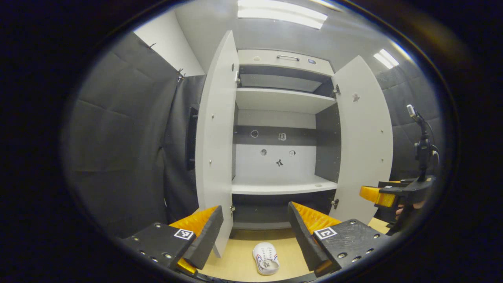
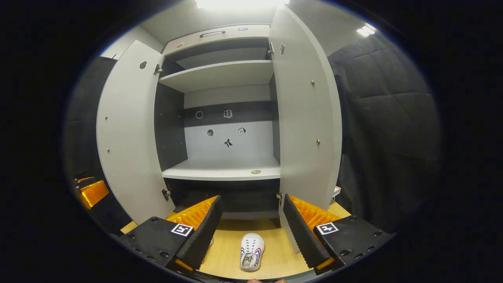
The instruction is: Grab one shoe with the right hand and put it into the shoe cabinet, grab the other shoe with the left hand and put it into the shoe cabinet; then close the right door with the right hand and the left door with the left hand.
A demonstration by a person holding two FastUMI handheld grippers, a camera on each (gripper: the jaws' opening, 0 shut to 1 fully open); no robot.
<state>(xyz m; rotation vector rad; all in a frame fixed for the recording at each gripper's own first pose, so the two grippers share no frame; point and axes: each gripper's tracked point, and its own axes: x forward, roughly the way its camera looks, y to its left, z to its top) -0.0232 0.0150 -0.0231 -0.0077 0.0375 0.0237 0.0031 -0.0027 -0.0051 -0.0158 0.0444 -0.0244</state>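
Left gripper view shows a white shoe (image 1: 266, 258) with coloured side stripes lying on the wooden floor (image 1: 235, 259), toe pointing toward the cabinet (image 1: 283, 100), just in front of its base and between the two spread fingers of the left tongs (image 1: 255, 232), which stand wide open and hold nothing. In the right gripper view a white shoe (image 2: 251, 251) of the same look lies on the floor (image 2: 228, 251) in the same way, between the fingers of the right tongs (image 2: 251, 228), also wide open and empty; whether this is the same shoe or the other one I cannot tell. The tongs are above the shoes and not touching them. The cabinet stands open: its left door (image 1: 214, 149) and right door (image 1: 365, 141) are both swung outward, showing a wide shelf (image 1: 283, 188) at mid height, another shelf (image 1: 281, 100) above it, and a dark low compartment under the lower shelf. Small stickers (image 1: 279, 162) dot the back panel. A small round thing (image 2: 256, 171) sits near the front edge of the lower shelf in the right gripper view. In the left gripper view the right tongs (image 1: 379, 195) show at the far right, held beside the right door. Black padded cloth (image 1: 125, 129) lines the booth on both sides.
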